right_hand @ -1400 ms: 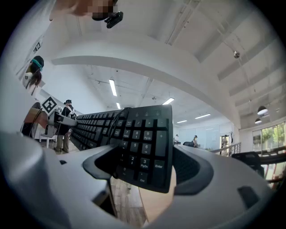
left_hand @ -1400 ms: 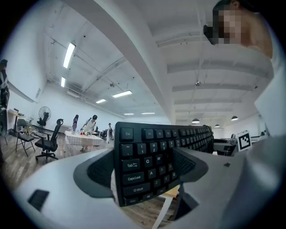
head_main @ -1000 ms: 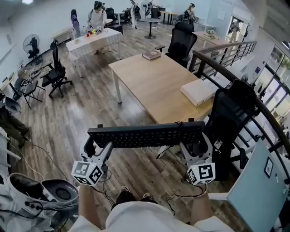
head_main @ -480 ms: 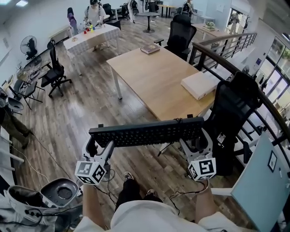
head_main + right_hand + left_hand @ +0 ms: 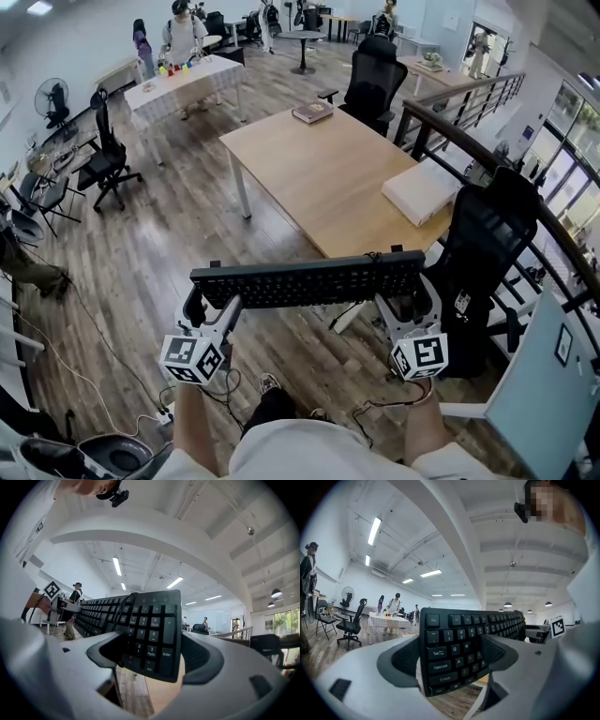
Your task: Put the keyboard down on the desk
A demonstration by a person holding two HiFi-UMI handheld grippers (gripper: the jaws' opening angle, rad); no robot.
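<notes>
A long black keyboard (image 5: 307, 279) hangs level in the air above the wooden floor, just short of the near edge of a light wooden desk (image 5: 328, 173). My left gripper (image 5: 202, 307) is shut on the keyboard's left end (image 5: 454, 646). My right gripper (image 5: 409, 302) is shut on its right end, the number pad (image 5: 152, 637). In both gripper views the keyboard stands clamped between the grey jaws, keys facing the camera. A cable runs from the keyboard's back.
A white flat box (image 5: 424, 190) lies at the desk's right edge and a book (image 5: 312, 112) at its far end. A black office chair (image 5: 487, 258) stands right of me, by a railing (image 5: 469, 150). Another chair (image 5: 373, 82) is beyond the desk. People stand at a far table (image 5: 183, 80).
The view has shifted forward toward the desk with the keyboard held the same way in both grippers. The grey object at the lower left has slid out toward the frame's edge.
</notes>
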